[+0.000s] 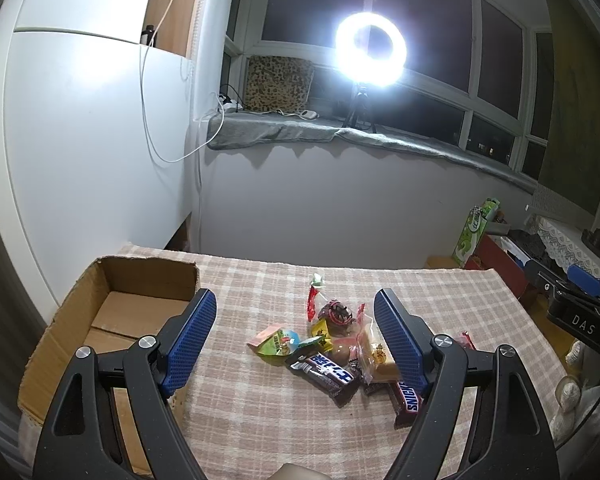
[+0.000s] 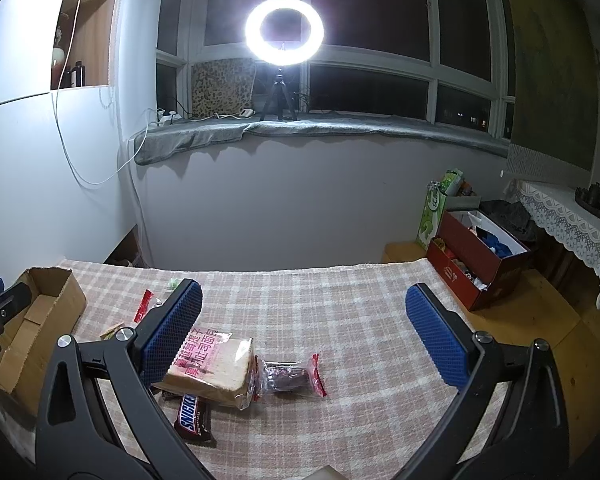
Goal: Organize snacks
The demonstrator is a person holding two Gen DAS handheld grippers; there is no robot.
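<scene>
My left gripper (image 1: 296, 320) hangs level above the table (image 1: 460, 300), jaws spread wide and holding nothing, with the snacks (image 1: 332, 344) heaped on the cloth between and just beyond my blue pads (image 1: 192, 340). My right gripper (image 2: 300, 320) sits low over the same table, jaws equally wide and empty. Its left pad stands in front of a wrapped bread slice (image 2: 216, 372), so I cannot tell whether they touch. A Snickers bar (image 2: 194, 420) lies at the slice's near side, and a dark sweet in a clear wrapper (image 2: 288, 376) lies just to its right. The open cardboard box (image 1: 112, 320) stands on the left end of the table, beside the heap. A checked cloth covers the table. Behind it, a ring light (image 1: 372, 56) glares on the sill before dark windows, and a red box (image 2: 476, 260) sits on the floor to the right.
</scene>
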